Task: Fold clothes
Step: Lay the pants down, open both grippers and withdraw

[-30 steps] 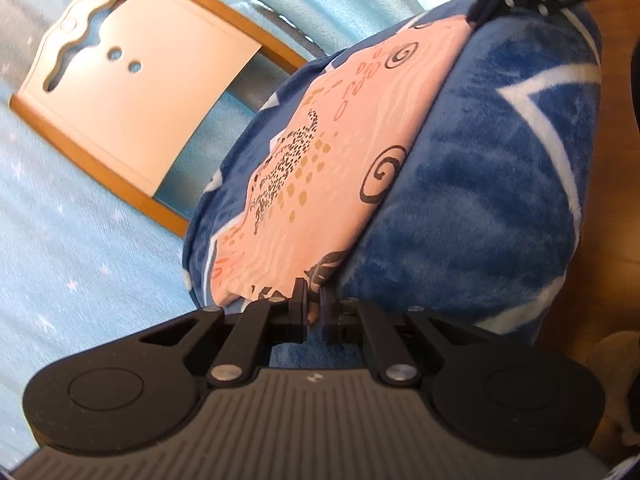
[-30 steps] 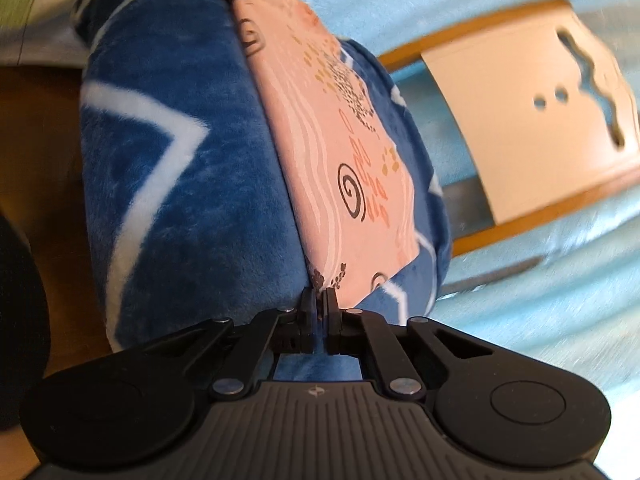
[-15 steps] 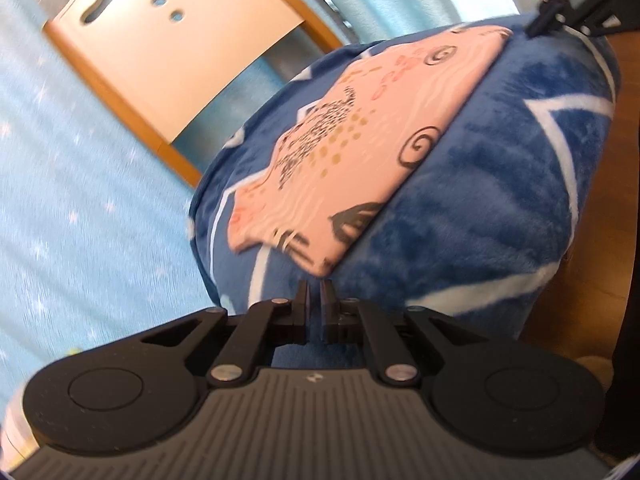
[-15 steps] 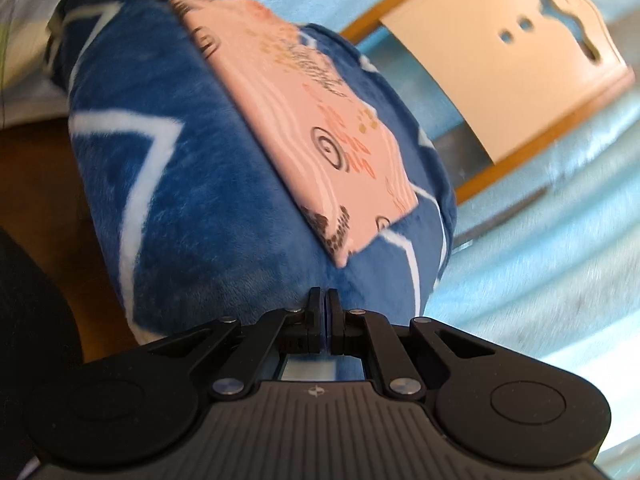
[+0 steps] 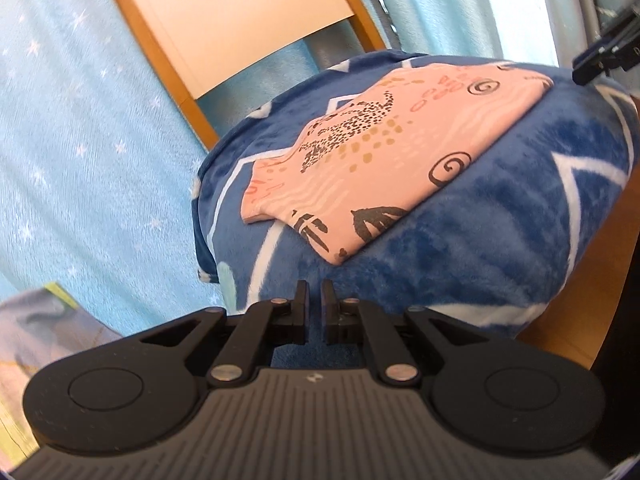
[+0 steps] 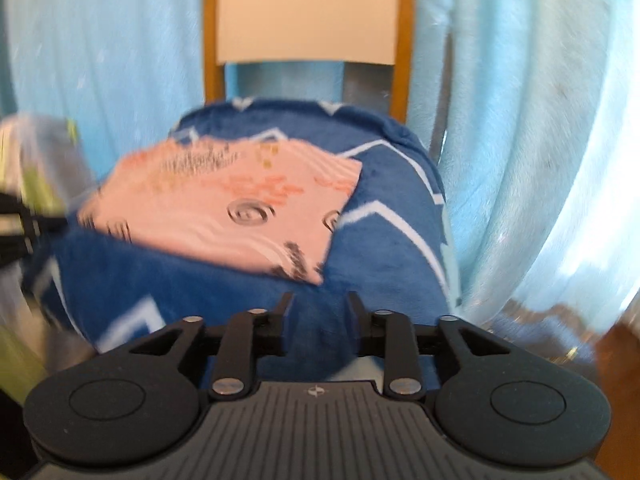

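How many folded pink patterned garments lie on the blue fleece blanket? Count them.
1. The folded pink patterned garment lies flat on top of the blue fleece blanket, ahead of both grippers. Any others underneath would be hidden.

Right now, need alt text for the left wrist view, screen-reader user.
A folded pink patterned cloth lies flat on a blue plush blanket with white zigzag lines. The left gripper sits just short of the cloth's near corner, fingers slightly apart and holding nothing. A wooden chair back and pale blue curtain stand behind.
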